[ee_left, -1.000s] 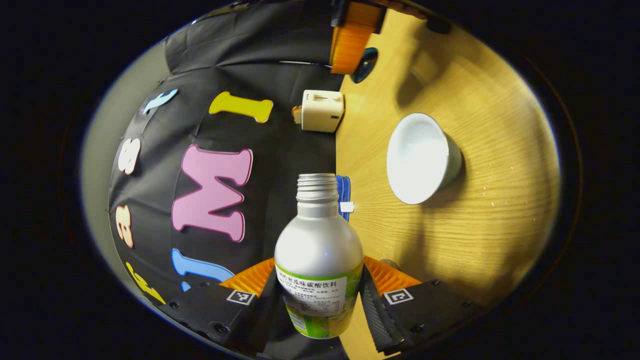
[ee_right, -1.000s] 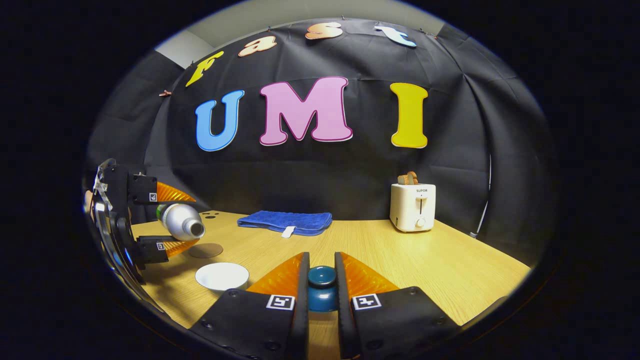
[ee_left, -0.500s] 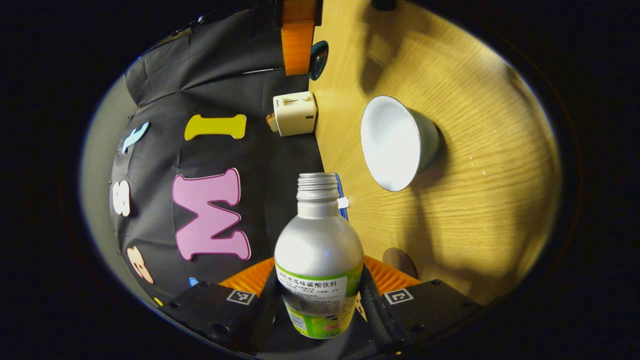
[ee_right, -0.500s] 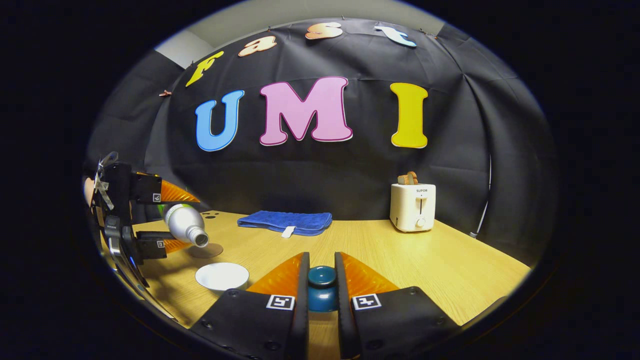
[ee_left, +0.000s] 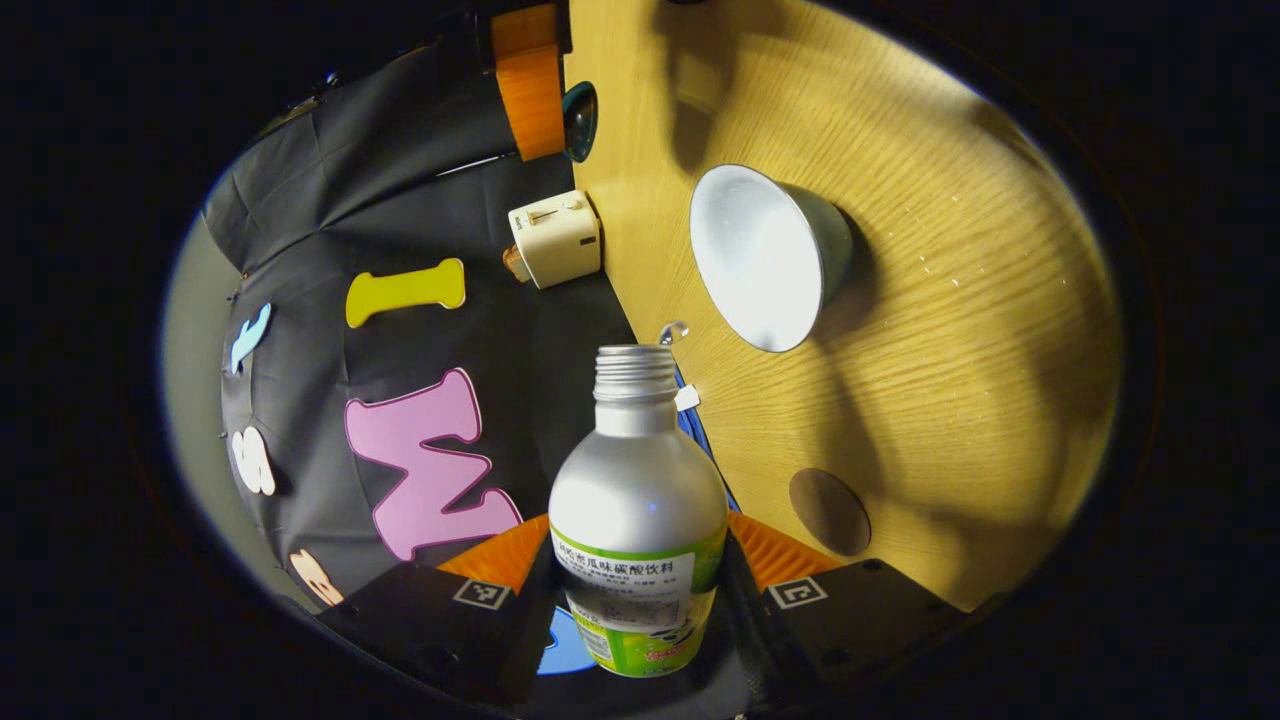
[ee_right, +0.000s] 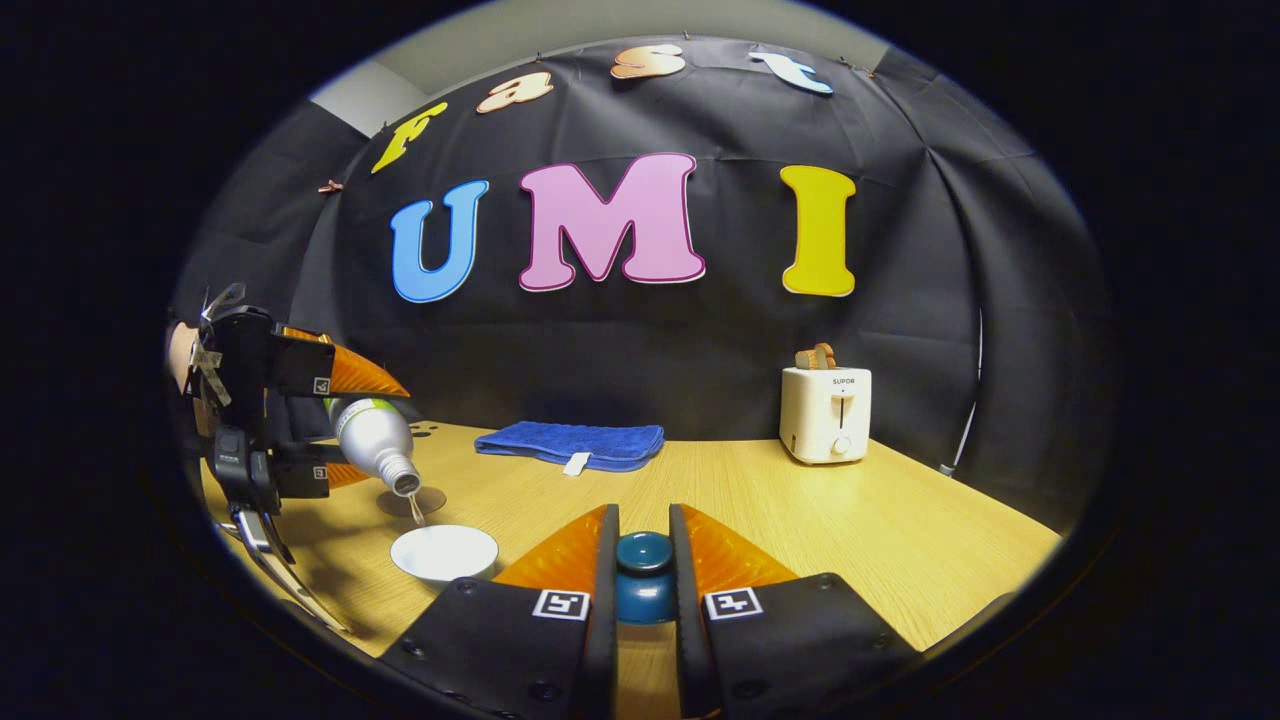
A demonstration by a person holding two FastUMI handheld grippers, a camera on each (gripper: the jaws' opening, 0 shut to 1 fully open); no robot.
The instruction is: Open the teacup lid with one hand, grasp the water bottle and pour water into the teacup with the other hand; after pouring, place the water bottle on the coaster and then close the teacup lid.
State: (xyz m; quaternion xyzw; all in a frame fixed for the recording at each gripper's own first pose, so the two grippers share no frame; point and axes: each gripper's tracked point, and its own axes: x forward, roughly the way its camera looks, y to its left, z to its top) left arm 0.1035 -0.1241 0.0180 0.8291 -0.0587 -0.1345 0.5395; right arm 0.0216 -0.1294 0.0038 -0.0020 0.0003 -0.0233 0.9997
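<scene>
My left gripper (ee_left: 637,590) is shut on a silver water bottle (ee_left: 638,500) with a green label and no cap. The bottle (ee_right: 375,440) is tipped mouth-down over the white teacup (ee_right: 444,552), and a thin stream of water falls from its mouth toward the cup. In the left gripper view the teacup (ee_left: 765,255) shows its white inside, with a drop of water at the bottle's mouth. My right gripper (ee_right: 643,570) is shut on the dark teal knob of the teacup lid (ee_right: 643,580), held off to the right of the cup. A round brown coaster (ee_left: 829,511) lies on the table behind the cup.
A folded blue towel (ee_right: 570,444) lies at the back of the wooden table (ee_right: 850,520). A cream toaster (ee_right: 825,412) stands at the back right. A person's hand holds the left gripper (ee_right: 300,430) at the far left of the right gripper view.
The left gripper has tilted the bottle further mouth-down over the teacup, and water has started to run out. The right gripper has held still with the lid.
</scene>
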